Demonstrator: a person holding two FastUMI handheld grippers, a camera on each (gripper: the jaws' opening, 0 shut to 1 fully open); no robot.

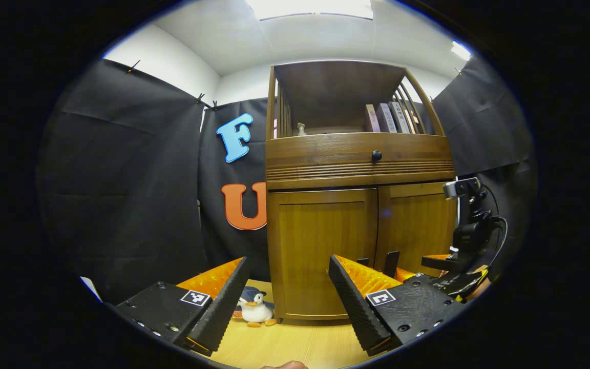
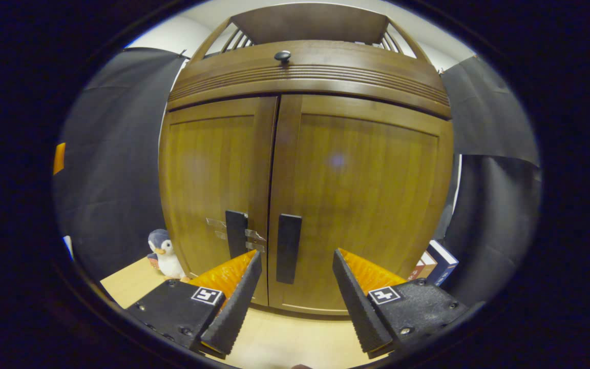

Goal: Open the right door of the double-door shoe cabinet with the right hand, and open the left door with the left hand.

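While both doors [image 2: 356,195] stay shut, right handle [image 2: 288,248] upright, right hand-held gripper [image 2: 295,292] spread, left hand-held gripper [image 1: 287,300] spread

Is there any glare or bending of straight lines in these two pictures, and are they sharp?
Left gripper view: ceiling light is blown out; the cabinet is sharp, its sides lean inward. Right gripper view: the right door bulges strongly and carries a faint round glare spot; the door handle stays sharp.

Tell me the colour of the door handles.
Black; the handles show best in the right gripper view.
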